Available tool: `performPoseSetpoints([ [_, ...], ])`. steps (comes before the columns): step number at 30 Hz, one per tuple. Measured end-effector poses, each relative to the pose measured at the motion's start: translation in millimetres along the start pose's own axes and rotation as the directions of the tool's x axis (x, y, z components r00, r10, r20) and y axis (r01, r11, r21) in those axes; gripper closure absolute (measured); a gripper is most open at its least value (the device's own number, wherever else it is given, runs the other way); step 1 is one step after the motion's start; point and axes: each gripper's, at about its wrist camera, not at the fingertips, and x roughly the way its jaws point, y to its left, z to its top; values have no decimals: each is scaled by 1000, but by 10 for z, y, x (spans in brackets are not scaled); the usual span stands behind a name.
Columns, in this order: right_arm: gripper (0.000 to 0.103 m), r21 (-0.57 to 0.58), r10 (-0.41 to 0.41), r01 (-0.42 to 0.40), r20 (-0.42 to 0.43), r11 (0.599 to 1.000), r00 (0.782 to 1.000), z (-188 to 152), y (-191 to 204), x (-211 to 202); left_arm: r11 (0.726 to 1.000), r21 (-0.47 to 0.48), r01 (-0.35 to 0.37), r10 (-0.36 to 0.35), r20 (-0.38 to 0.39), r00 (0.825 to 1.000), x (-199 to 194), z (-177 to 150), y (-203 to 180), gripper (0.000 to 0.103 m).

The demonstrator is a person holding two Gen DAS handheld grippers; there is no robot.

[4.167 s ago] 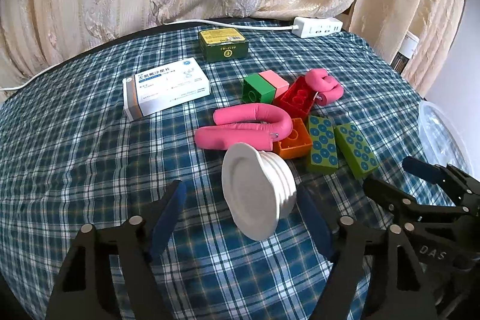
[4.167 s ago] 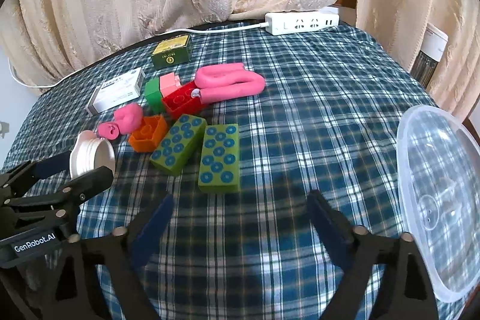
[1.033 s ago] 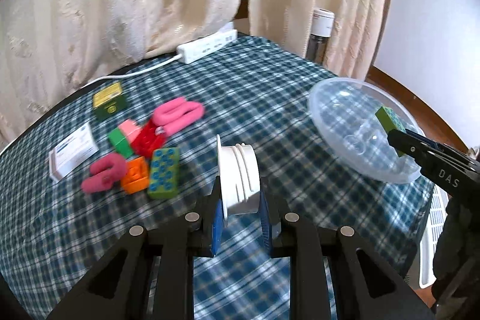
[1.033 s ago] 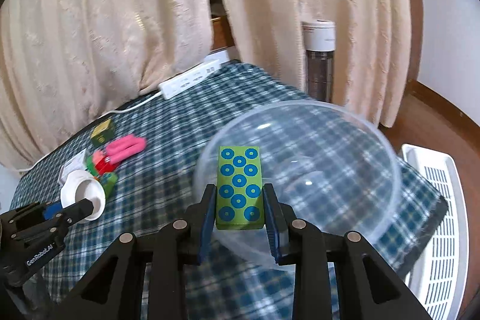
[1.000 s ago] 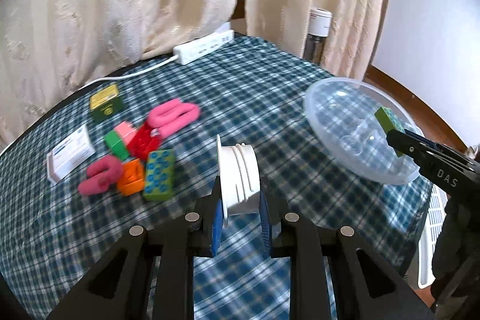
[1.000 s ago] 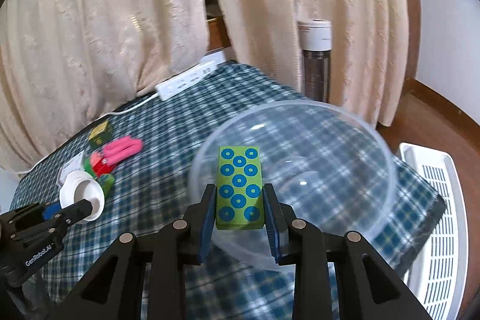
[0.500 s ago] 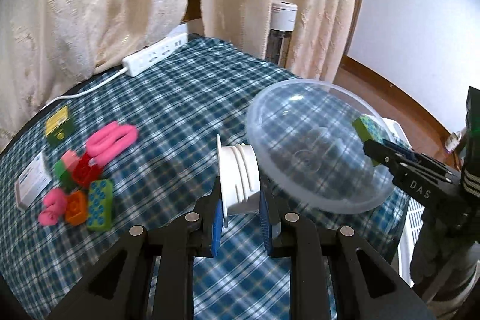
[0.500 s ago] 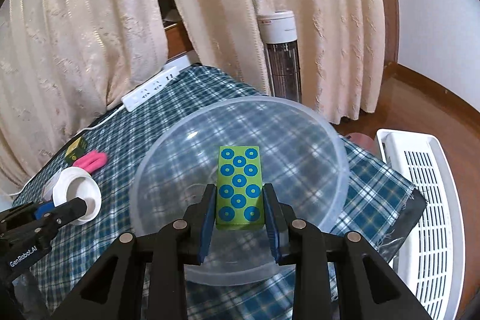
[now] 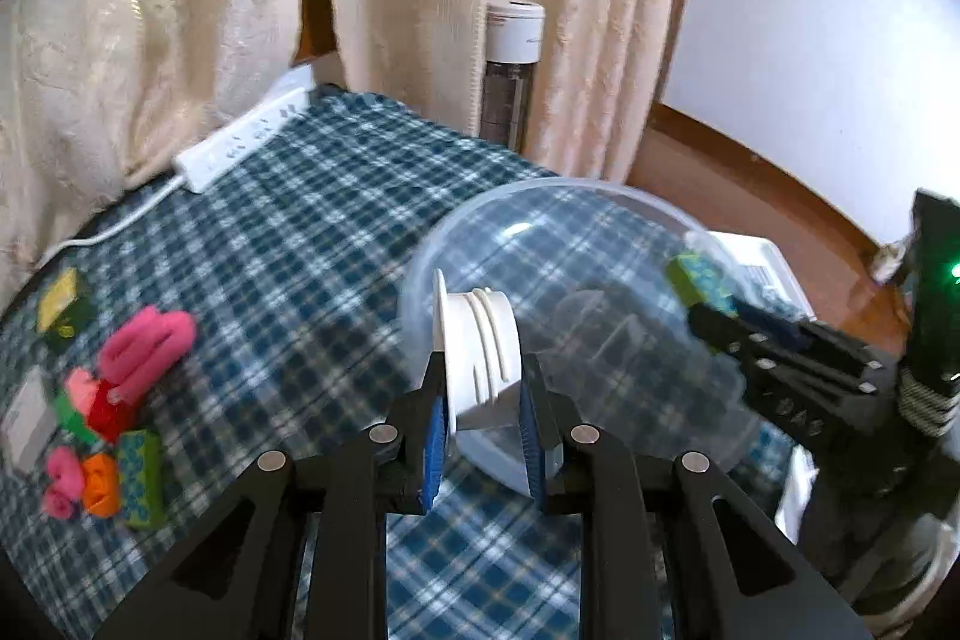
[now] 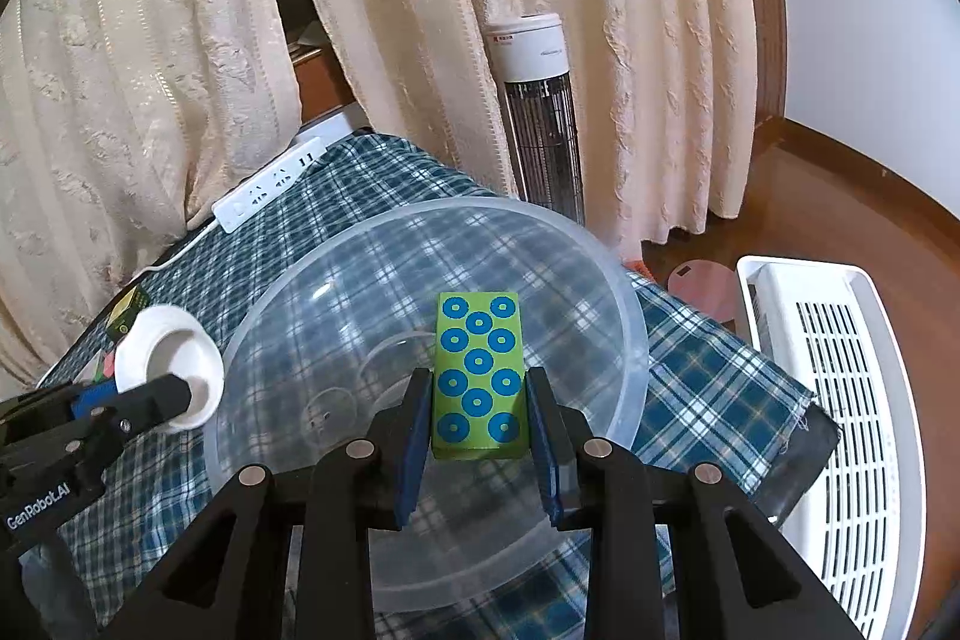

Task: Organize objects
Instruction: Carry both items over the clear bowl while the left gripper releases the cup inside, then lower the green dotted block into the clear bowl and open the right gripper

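Observation:
My left gripper (image 9: 483, 388) is shut on a white ribbed cap (image 9: 477, 358) and holds it above the near rim of the clear plastic bowl (image 9: 540, 232). My right gripper (image 10: 479, 400) is shut on a green brick with blue dots (image 10: 479, 376) and holds it over the inside of the clear bowl (image 10: 630, 316). The white cap also shows in the right wrist view (image 10: 168, 364) at the bowl's left edge. The green brick also shows in the left wrist view (image 9: 699, 283) at the bowl's right.
Loose toys lie at the table's left: a pink foam piece (image 9: 147, 343), a red brick (image 9: 111, 409), an orange brick (image 9: 99, 484), a green dotted brick (image 9: 141, 478). A white power strip (image 9: 243, 148) lies at the back. A tower heater (image 10: 537, 112) and a white appliance (image 10: 840, 412) stand beyond the table edge.
Both grippers have swung further right toward the bowl with their loads. The white cap is now over the bowl's near rim and the green brick is deeper over the bowl.

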Motion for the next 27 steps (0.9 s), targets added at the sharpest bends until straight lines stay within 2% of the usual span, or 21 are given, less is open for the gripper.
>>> performPoseSetpoints([
  [4,71,3,-2,2,-3,1000,1000,16,-38,50,1000,8,4,-4,14,1000,31,85,-32,81],
  [13,71,2,3,-3,2,1000,1000,73,-53,129,999,12,31,-31,-23,999,280,171,-130,81],
  [27,71,4,-6,6,4,1000,1000,124,-80,172,1000,-17,15,-16,-66,998,400,133,-74,79],
])
